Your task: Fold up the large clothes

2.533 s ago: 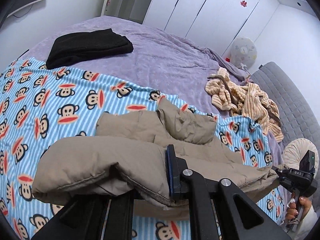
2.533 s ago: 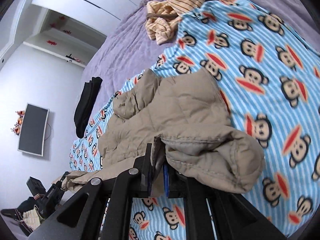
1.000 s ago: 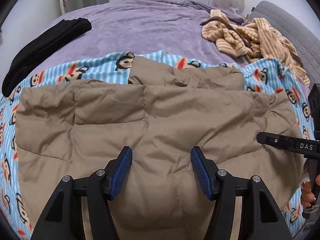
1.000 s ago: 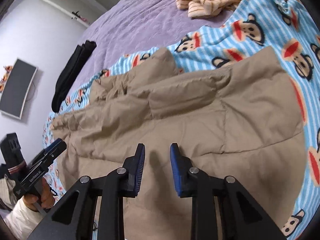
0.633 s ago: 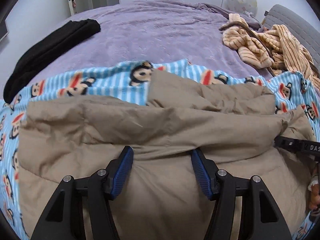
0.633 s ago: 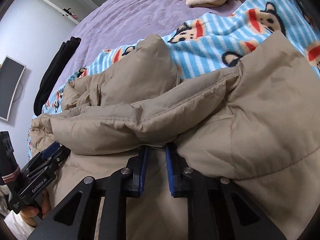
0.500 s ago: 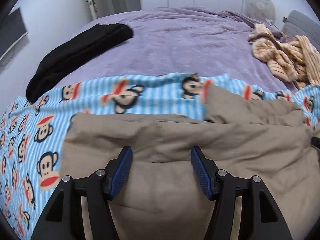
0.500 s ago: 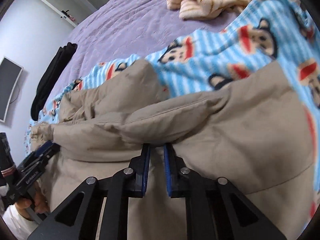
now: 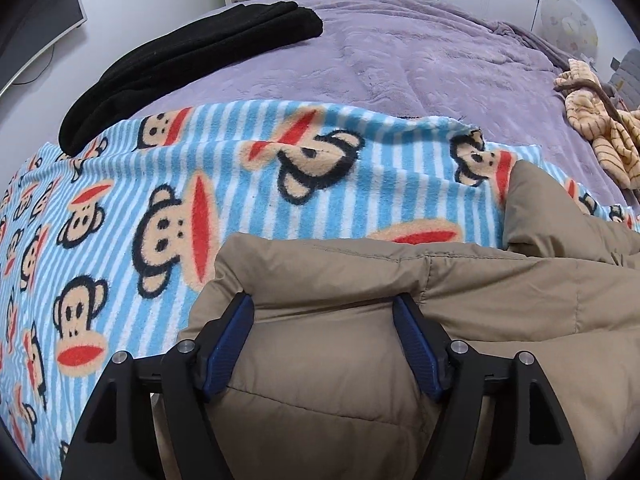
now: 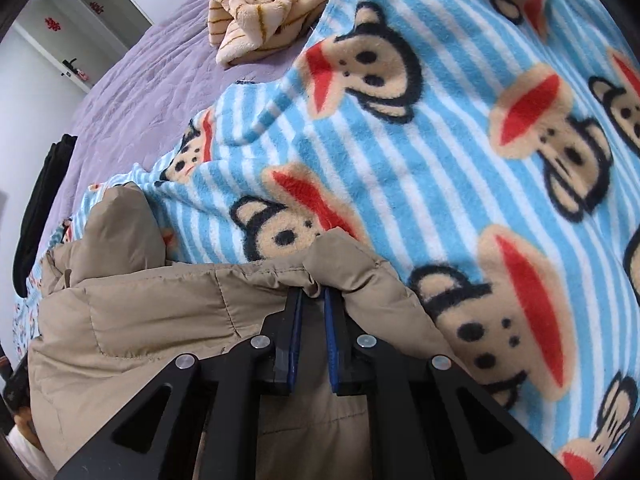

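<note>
Change since earlier: the tan puffer jacket lay spread flat across the monkey blanket a second ago; its far part is now doubled toward the near side, and both grippers have slid outward to opposite ends of the fold.

Left wrist view
- Jacket: puffer jacket point(image 9: 440, 320) fills the near right; its folded edge runs left to right just beyond the fingertips, with a loose flap standing up at far right.
- Left gripper point(image 9: 323, 344): jaws spread wide, jacket fabric bulging between the blue pads point(image 9: 228, 344); nothing is pinched that I can see, it seems to press or straddle the left end of the fold.
- Surroundings: monkey blanket point(image 9: 160, 208) bare to the left and beyond; black garment point(image 9: 192, 60) far left on the purple bedspread point(image 9: 420, 64); striped garment point(image 9: 600, 132) at far right.

Right wrist view
- Right gripper point(image 10: 312, 332): jaws nearly closed, a narrow gap only, with a ruck of the jacket's point(image 10: 160, 320) right edge gathered at the tips; looks clamped on it.
- Position: that corner sits on the monkey blanket point(image 10: 460, 140), which lies open to the right; striped garment point(image 10: 256, 12) far off.

Step in hand: judged to be finishing a lengthwise fold, settling the doubled edge.
Next move calls for: the right gripper to let go of the corner and the left to flatten the puffy ridge, then tuck the upstanding flap before a cross fold.
</note>
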